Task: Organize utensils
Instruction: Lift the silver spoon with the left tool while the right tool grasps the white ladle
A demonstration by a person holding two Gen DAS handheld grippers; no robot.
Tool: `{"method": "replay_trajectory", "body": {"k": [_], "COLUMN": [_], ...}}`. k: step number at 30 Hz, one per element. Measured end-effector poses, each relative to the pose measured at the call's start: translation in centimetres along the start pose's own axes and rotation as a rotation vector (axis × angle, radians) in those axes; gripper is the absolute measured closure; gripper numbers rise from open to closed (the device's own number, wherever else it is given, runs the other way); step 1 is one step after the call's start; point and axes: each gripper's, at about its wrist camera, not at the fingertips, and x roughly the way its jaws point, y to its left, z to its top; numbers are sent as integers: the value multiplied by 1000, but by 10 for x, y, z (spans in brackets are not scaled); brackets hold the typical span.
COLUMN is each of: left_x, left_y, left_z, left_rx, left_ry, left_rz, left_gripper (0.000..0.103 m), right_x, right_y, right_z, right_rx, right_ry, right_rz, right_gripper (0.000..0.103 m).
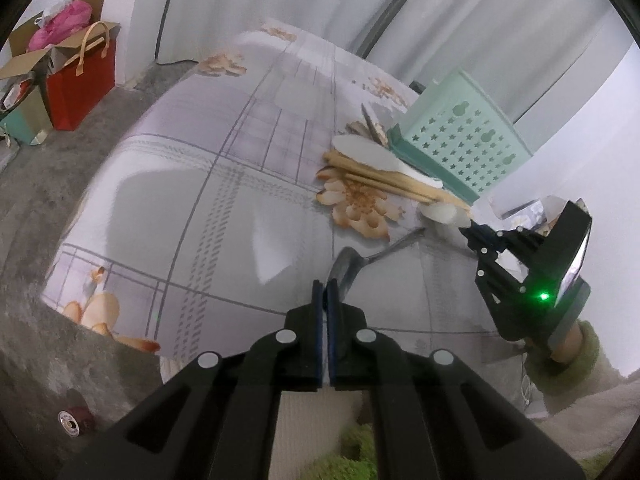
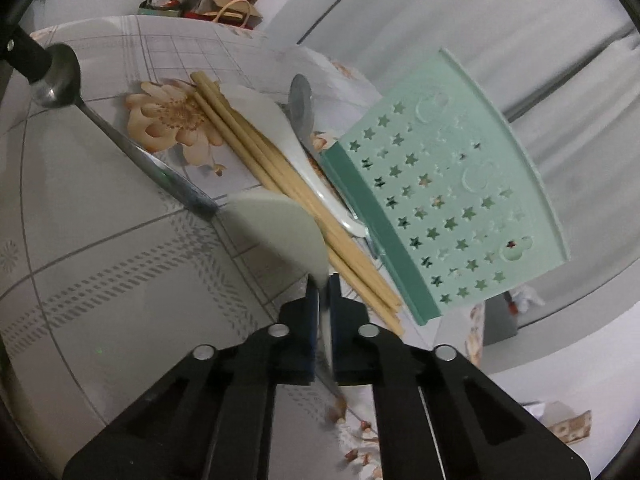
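My left gripper (image 1: pixel 325 285) is shut on the bowl of a metal spoon (image 1: pixel 347 270); the spoon's handle runs off to the right over the tablecloth. In the right wrist view that metal spoon (image 2: pixel 60 80) shows at the upper left. My right gripper (image 2: pixel 323 296) is shut on the handle of a white ceramic spoon (image 2: pixel 276 232), bowl forward. From the left wrist view the right gripper (image 1: pixel 467 231) sits beside the pile. Wooden chopsticks (image 2: pixel 280 184), a second white spoon (image 2: pixel 264 112) and another metal spoon (image 2: pixel 300 98) lie against a mint-green star-pierced holder (image 2: pixel 460 200), which is tipped on its side.
The table wears a grey checked cloth with flowers (image 1: pixel 208 200), and its edge curves at the lower left. On the floor to the left stand a red bag (image 1: pixel 80 84) and open cardboard boxes (image 1: pixel 28 56). Pale curtains hang behind. A green sleeve (image 1: pixel 576 356) holds the right gripper.
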Motion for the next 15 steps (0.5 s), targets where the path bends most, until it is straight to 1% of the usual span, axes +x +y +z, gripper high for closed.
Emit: {"method": "replay_trajectory", "body": {"k": [5, 9, 11, 15], "left_x": [-20, -41, -51, -75], "left_y": [-7, -19, -25, -38], "left_z": [0, 3, 7, 27], "left_rx": [10, 31, 37, 43], "left_ry": [-40, -85, -108, -167], "left_rz": [10, 9, -11, -87], "left_gripper": [102, 102, 102, 102], "right_x": [-10, -29, -39, -52], "right_y": [-19, -34, -48, -76], "right_z": [-9, -15, -17, -20], "right_rx": [73, 183, 245, 369], "right_ry": [-12, -32, -46, -79], "right_rz": [-19, -19, -23, -30], "right_gripper": [101, 101, 101, 101]}}
